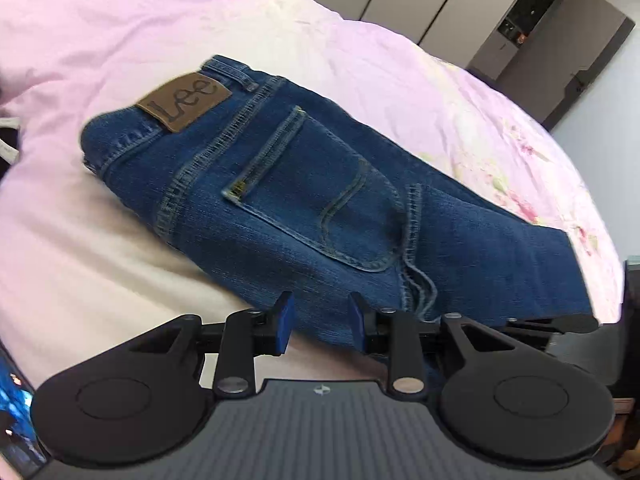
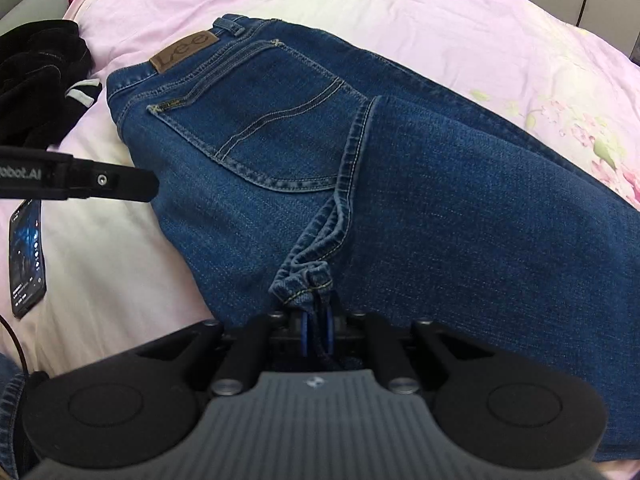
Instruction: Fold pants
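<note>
Now: left gripper (image 1: 320,322) jaws part open over near edge of Lee jeans (image 1: 304,200), nothing between pads. Right gripper (image 2: 316,330) jaws nearly closed, denim fold between pads. Jeans folded on pink duvet (image 2: 400,8). Black garment (image 2: 40,76), phone (image 2: 26,256) beside.

Both wrist views close above, angled down, sharing jeans (image 1: 304,200)
</note>
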{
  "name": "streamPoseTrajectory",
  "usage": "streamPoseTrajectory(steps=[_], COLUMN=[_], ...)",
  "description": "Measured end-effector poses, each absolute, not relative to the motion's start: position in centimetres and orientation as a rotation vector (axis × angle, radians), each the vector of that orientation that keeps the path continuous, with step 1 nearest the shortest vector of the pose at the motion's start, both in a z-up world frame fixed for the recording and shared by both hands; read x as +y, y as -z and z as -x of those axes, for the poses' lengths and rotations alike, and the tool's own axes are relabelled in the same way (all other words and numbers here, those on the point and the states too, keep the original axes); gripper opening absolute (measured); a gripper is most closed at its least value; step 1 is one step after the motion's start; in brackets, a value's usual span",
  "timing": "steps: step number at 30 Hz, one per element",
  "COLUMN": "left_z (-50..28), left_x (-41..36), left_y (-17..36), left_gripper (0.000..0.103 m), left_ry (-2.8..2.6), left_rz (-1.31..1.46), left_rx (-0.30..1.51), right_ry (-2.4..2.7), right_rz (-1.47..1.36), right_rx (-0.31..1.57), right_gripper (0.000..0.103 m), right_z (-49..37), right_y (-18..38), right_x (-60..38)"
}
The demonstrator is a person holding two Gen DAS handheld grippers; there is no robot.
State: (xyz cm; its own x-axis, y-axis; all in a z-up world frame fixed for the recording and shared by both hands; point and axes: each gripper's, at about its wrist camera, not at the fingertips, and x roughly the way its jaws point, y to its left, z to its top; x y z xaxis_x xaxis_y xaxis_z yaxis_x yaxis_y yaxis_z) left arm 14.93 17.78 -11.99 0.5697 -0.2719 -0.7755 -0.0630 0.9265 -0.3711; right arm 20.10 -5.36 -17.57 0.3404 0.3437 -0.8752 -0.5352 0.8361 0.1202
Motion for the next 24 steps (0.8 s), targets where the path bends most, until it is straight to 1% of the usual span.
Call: streamPoseTrajectory(steps=[1,2,4,5,6,10,12,14,17,22,24], left_z=[-15.0,-15.0,-14.9,-15.0,-15.1,-16.4,-17.5,-19.0,-20.9,-22.5,-23.1], left_x=[17.7,17.6,17.4,17.2,17.1,15.7,14.7,13.5,12.2,11.5,11.1], left_y=[12.1,12.1,12.1,12.1,12.1,12.2,12.6,13.3,15.2,17.2,17.8], left_gripper=[0.036,0.036,0.036,0.036,0.038,0.043,0.051,0.056,0.056,0.056,0.051], left_ry=[0.144,0.163,0.200,0.215,0.228,0.256,0.280,0.287,0.248,0.285,0.289], left_rz=[0.402,0.420,0.453,0.469,0.486,0.530,0.543,0.527,0.503,0.546,0.531], left_rx=[0.963,0.961,0.950,0.942,0.934,0.942,0.962,0.982,1.033,1.016,1.022], right_ry=[-0.579,-0.586,-0.613,-0.629,-0.652,-0.675,-0.649,-0.599,-0.526,-0.462,-0.446], right_rz=[0.200,0.203,0.199,0.182,0.158,0.110,0.099,0.093,0.086,0.026,0.014], right_rx=[1.080,1.075,1.067,1.072,1.080,1.060,1.026,0.990,0.975,0.980,0.993], right_gripper=[0.007,0.010,0.019,0.030,0.036,0.035,0.035,0.035,0.035,0.035,0.035], right_z=[-20.1,-20.0,-19.9,-19.8,-19.6,-18.8,-18.8,-19.2,-20.3,-21.7,-22.2], right_y=[17.5,17.5,16.9,16.6,16.3,15.1,14.4,14.0,13.9,14.9,15.6], right_x=[-5.5,-5.5,-5.6,-5.8,-6.0,-7.1,-7.9,-8.9,-10.6,-13.2,-13.9])
